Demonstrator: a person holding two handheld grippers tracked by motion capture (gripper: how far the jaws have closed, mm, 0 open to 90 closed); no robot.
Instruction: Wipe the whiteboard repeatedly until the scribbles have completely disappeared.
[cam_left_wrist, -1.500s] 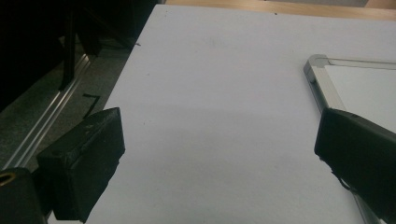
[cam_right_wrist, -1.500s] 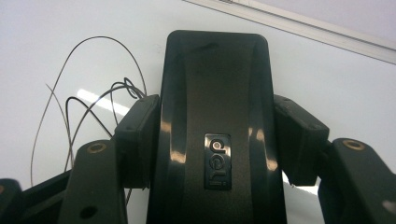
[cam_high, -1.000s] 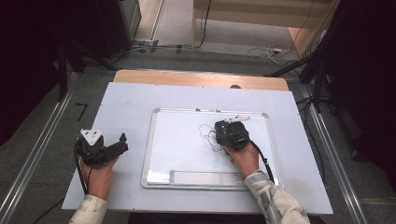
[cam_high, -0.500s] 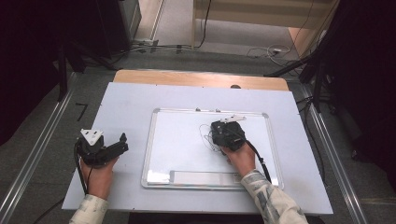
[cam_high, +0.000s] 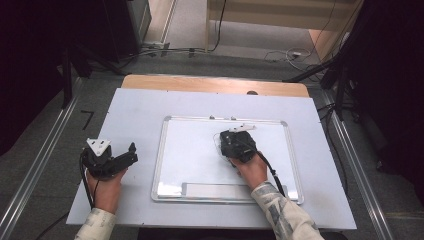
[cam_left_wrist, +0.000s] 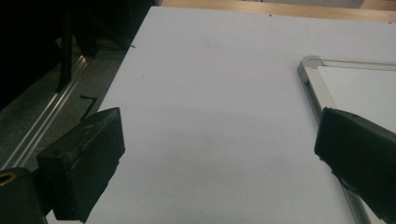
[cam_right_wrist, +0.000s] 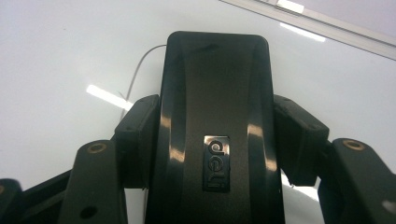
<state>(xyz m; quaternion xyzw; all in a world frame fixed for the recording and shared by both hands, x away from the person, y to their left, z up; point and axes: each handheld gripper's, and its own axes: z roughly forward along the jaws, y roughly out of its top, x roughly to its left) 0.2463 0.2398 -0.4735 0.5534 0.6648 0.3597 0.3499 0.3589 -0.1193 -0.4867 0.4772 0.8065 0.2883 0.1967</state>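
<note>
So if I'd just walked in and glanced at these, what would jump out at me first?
Probably the whiteboard lying flat in the middle of the pale table. On it, the right gripper clamps a glossy black eraser, pressed to the board beside thin scribbled pen lines. Off to the board's left, the left gripper rests on the table with its jaws wide apart around nothing.

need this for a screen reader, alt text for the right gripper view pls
The right tool is clamped on a glossy black whiteboard eraser, its pads pressing both long sides. The eraser rests on a shiny whiteboard, with a thin pen line beside it.
</note>
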